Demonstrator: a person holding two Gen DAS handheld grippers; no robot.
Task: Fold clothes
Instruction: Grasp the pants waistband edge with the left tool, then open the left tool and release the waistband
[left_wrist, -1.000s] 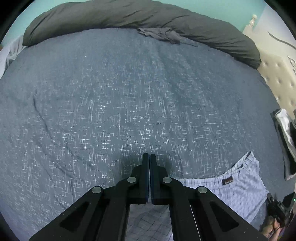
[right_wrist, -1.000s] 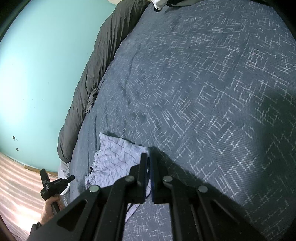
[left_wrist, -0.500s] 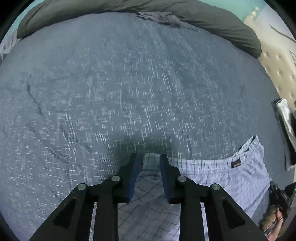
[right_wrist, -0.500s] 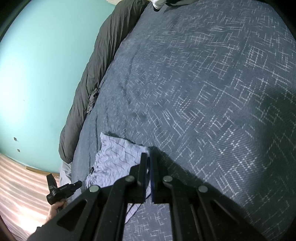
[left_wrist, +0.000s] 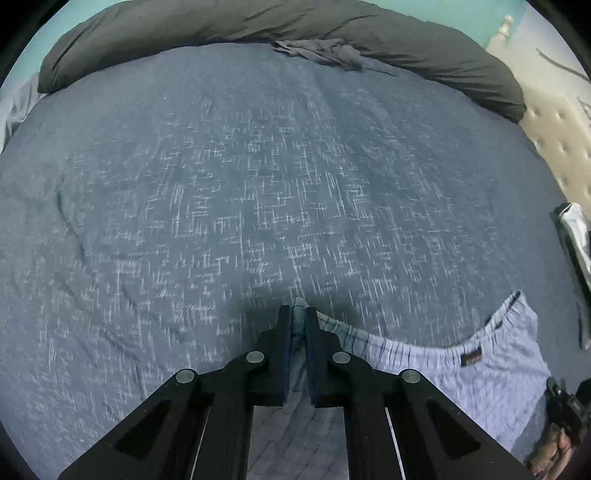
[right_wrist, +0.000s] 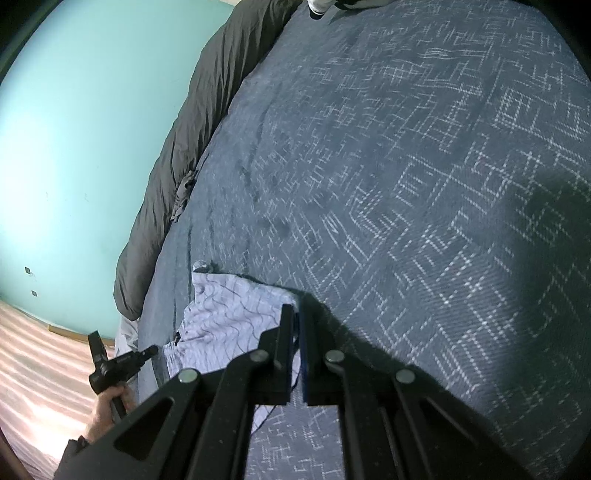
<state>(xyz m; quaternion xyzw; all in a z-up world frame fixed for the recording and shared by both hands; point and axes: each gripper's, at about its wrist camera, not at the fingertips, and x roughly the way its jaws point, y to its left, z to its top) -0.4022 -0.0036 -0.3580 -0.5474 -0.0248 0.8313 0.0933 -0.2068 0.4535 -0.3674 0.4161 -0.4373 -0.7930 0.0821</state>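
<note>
Left tool (left_wrist: 298, 317) just closed, pinching boxer shorts (left_wrist: 461, 369), right tool (right_wrist: 295, 314) clamping their edge, pinched cloth hidden.

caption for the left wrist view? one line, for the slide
Left gripper, jaws just closing, pinches a corner of the plaid shorts on the blue bedspread.

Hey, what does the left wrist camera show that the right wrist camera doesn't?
Only the left wrist view shows the beige tufted headboard and the shorts' dark waistband label. Only the right wrist view shows the striped pale wooden floor and the hand gripping the other handle. Both show the light checked shorts on the blue patterned bedspread.
</note>
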